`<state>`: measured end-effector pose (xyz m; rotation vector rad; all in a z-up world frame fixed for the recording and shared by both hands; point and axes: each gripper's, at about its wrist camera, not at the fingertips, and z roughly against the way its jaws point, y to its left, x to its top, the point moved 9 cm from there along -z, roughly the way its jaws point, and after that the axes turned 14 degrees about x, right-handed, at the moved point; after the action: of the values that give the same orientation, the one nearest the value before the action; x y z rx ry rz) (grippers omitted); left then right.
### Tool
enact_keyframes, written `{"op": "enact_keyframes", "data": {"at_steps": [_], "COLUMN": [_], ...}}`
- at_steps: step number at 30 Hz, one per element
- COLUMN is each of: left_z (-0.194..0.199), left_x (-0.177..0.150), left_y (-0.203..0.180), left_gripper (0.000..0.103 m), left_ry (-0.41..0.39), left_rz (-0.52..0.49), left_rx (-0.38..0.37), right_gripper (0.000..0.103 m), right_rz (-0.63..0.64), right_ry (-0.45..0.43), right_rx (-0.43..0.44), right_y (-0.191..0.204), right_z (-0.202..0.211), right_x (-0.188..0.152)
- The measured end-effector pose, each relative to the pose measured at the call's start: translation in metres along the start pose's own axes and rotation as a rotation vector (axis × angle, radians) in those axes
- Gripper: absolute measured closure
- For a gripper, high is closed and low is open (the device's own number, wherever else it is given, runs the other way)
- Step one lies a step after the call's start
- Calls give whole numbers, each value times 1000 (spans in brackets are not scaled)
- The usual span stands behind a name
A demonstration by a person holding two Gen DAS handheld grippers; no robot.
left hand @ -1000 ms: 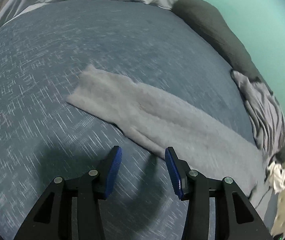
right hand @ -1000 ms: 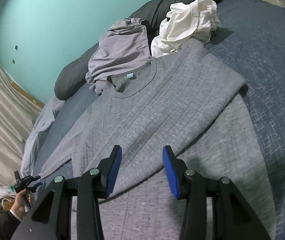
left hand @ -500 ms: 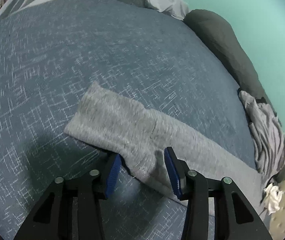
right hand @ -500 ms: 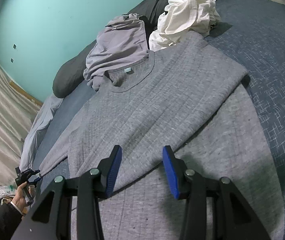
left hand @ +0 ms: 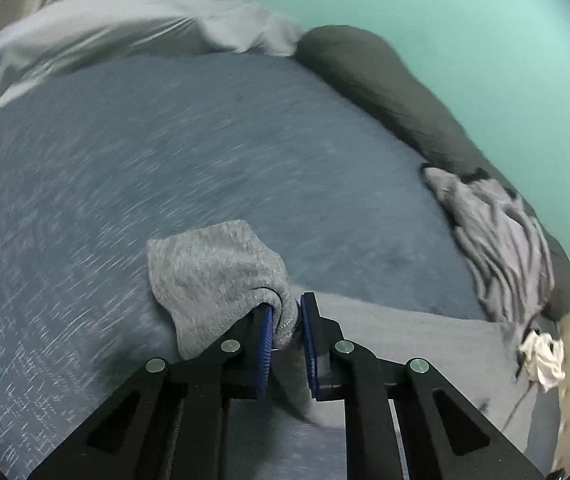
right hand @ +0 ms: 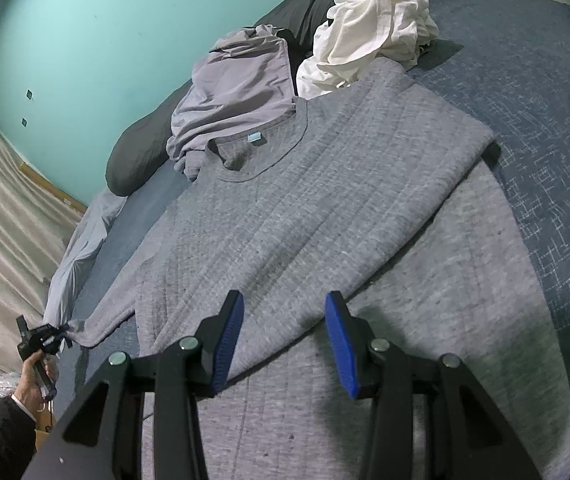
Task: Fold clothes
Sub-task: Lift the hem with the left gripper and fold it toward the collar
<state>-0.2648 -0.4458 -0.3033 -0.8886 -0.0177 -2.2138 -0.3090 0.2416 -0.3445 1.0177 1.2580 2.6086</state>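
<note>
A grey knit sweater point(right hand: 305, 200) lies flat on the blue bedspread point(right hand: 545, 120), its right sleeve folded across the body. My left gripper point(left hand: 287, 312) is closing its jaws on the left sleeve's cuff point(left hand: 217, 272). The fabric is pinched between the blue pads and lifted off the bed, with the cuff end flopped over the left finger. In the right wrist view the left gripper point(right hand: 51, 336) holds that sleeve end at the far left. My right gripper point(right hand: 285, 308) hovers open over the sweater's lower body, with nothing between its fingers.
A lilac garment point(right hand: 237, 92) and a crumpled white one point(right hand: 373, 36) lie beyond the collar, against a long dark pillow point(left hand: 385, 88) by the teal wall. A pale sheet point(left hand: 105, 28) bunches at the bed's far edge. A person's hand point(right hand: 33, 388) holds the left gripper.
The left gripper went forward to the sleeve cuff, its jaws closed on it, and it rose with the cuff off the bedspread. The right gripper stayed open and hardly moved.
</note>
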Motion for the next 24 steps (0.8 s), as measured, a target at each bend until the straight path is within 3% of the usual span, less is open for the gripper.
{"op": "enact_keyframes", "data": {"at_steps": [5,15,24], "left_z": [25,74,100], "left_x": [1,-45,-98], "left_y": [-73,-207,-314], "left_gripper": [88,99,99], "left_ry": [-29,-23,-10], "left_rz": [-105,-251,-394], "left_rx": [-78,-219,-293], "right_gripper": [60,60,60], "right_rz": [-12,-71,-102], "right_ry": [-7,-32,-77], "right_rx": [16,38,58], "right_y": [0,-13,-22], "right_z": [4,15,29], "right_x": [2,9,19]}}
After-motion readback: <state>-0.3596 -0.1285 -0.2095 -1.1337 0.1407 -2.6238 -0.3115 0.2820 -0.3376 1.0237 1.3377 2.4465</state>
